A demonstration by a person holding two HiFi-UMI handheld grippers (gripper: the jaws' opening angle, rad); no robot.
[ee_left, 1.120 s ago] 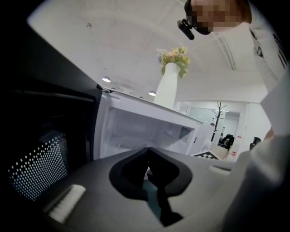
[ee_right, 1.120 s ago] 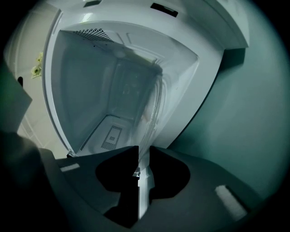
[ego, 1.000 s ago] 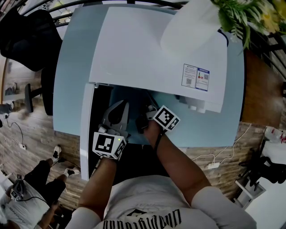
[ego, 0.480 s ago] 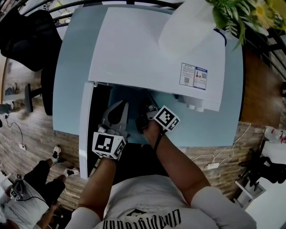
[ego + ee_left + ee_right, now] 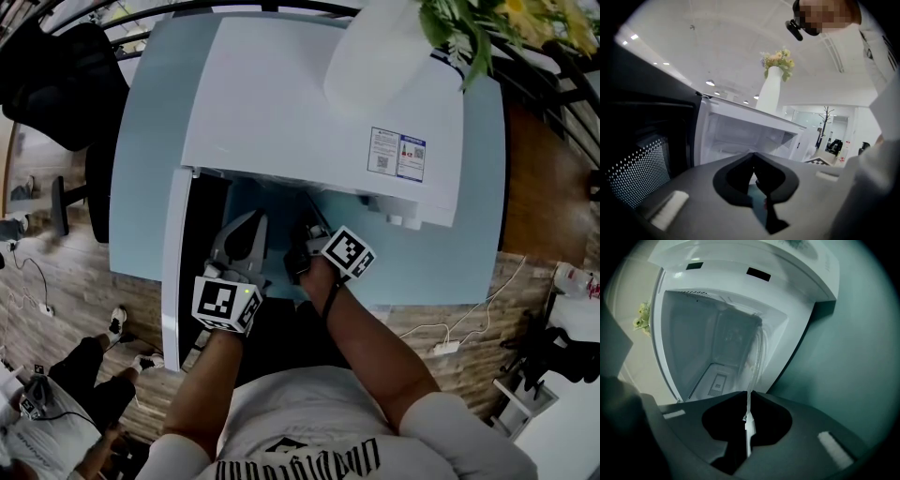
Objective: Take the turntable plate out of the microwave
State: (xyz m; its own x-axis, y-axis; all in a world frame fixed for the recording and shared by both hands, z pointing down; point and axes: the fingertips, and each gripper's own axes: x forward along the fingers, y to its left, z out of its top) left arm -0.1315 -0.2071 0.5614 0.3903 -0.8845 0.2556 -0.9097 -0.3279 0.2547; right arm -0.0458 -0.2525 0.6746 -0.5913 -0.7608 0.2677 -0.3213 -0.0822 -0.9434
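You hold two grippers, one in each hand, both at the mouth of the one microwave (image 5: pixel 309 103). Nearest to you, the left gripper (image 5: pixel 752 157) has its two jaws brought together at the tips, and I can make out nothing between them. It points into the open cavity, a little to the left of the other one. The right gripper (image 5: pixel 749 397) has just been closing its jaws, and they are now pressed on the near rim of the one turntable plate (image 5: pixel 753 364). This plate is of clear glass and you see it only on edge, as one thin pale line that starts between the jaws and runs straight away from you, into the cavity. So its near rim is at the opening, in your right gripper, and the rest of it is inside the microwave. Its flat face lies the same way as the table (image 5: pixel 150 141), about level. Its outline does not show, so I can give no long axis for it. The one door (image 5: pixel 174 272) stands swung out on your left side, with its dark inner face toward the grippers. Farther, the microwave's white top carries one printed label (image 5: pixel 396 155). One white vase (image 5: pixel 375 56) with flowers (image 5: pixel 487 28) rises above its far right part.
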